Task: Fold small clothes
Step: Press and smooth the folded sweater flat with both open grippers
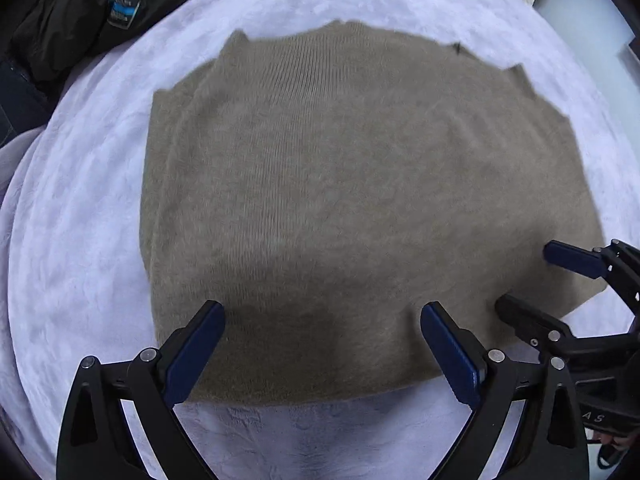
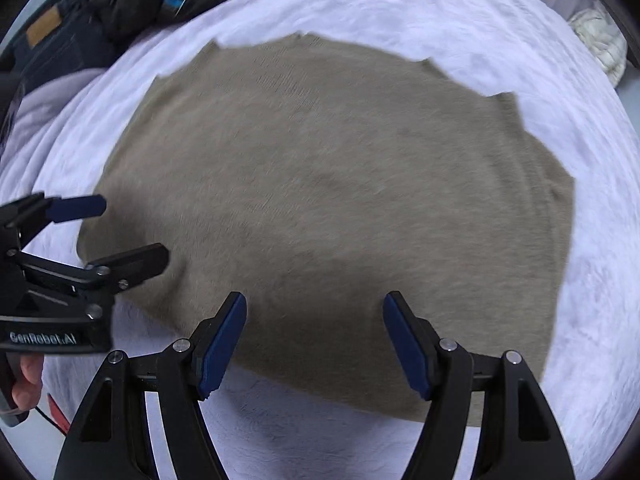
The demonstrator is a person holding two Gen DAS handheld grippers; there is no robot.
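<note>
Blue-padded fingers [image 1: 196, 352] of left gripper [image 1: 320, 344] apart, empty, above near hem of tan knit top [image 1: 352, 200]; right gripper [image 2: 316, 340] likewise apart. Top flat on pale fleece blanket [image 1: 80, 220]. Risk: pads snag blanket, or pinch one layer only, fold skews

Looking steeply down from both wrists, close over the same sweater [image 1: 352, 208] (each catching the other gripper).

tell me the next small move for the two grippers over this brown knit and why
Probably lower both to the near hem and pinch it. The left gripper and right gripper hang open over the near edge of the brown knit, which lies flat on the white blanket, with nothing held.
</note>
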